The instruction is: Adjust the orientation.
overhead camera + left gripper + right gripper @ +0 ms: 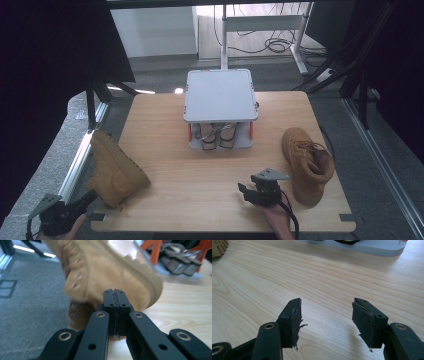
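Note:
A tan boot (116, 169) lies at the table's left edge, its shaft hanging past the edge. My left gripper (90, 198) is off the table's front left corner, pointing at this boot. In the left gripper view its jaws (115, 294) are pressed together with nothing visible between them, and the blurred boot (112, 267) sits just beyond the tips. A second tan boot (307, 164) stands at the right side of the table. My right gripper (244, 192) hovers near the front edge, left of that boot. It is open (325, 312) over bare wood.
A grey two-level shoe rack (220, 95) with orange legs stands at the back centre, with a pair of sandals (219, 136) on its lower level. The wooden table (200, 170) ends close behind both hands. Grey carpet and a metal rail lie to the left.

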{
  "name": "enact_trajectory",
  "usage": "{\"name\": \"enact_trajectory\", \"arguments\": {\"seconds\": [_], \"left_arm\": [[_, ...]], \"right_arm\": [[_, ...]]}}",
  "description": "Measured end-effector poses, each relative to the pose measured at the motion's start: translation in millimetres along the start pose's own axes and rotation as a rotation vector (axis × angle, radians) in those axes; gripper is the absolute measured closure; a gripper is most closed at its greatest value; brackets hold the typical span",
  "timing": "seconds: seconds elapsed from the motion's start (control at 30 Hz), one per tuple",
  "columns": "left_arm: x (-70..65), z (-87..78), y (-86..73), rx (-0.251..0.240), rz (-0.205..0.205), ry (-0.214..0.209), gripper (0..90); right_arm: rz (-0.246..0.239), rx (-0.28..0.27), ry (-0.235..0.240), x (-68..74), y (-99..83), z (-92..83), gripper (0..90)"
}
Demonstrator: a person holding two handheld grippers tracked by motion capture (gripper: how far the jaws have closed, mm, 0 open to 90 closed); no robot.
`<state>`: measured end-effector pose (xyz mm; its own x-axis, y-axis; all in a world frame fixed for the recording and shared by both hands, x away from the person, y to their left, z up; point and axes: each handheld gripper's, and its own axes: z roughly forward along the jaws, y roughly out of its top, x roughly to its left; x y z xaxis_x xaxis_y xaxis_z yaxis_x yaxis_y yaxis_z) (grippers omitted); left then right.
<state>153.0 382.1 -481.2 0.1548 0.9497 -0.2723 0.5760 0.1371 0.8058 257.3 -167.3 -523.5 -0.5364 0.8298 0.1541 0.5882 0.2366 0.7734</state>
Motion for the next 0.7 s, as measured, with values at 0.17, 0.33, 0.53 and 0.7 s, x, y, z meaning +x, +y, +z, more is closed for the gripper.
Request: {"name": "enact_trajectory", "arguments": {"seconds": [0.17,0.33,0.53,0.7], "left_arm": [[8.2,9.5,-16.9,0.043,-0.040,-0.006,89.1],[12.9,20.9,-16.1,0.071,-0.046,0.000,89.4],[13.1,29.0,-13.0,0.086,-0.043,-0.015,89.6],[13.7,31.0,-13.4,0.092,-0.049,-0.025,89.7]], "right_arm": [[-0.003,-0.004,0.000,1.0,0.0,0.0,40.7],[-0.005,-0.003,-0.002,2.7,0.2,1.4,40.7],[0.002,-0.004,-0.015,1.2,0.5,0.1,40.8],[0.008,-0.005,-0.003,2.4,0.7,-0.1,40.8]]}}
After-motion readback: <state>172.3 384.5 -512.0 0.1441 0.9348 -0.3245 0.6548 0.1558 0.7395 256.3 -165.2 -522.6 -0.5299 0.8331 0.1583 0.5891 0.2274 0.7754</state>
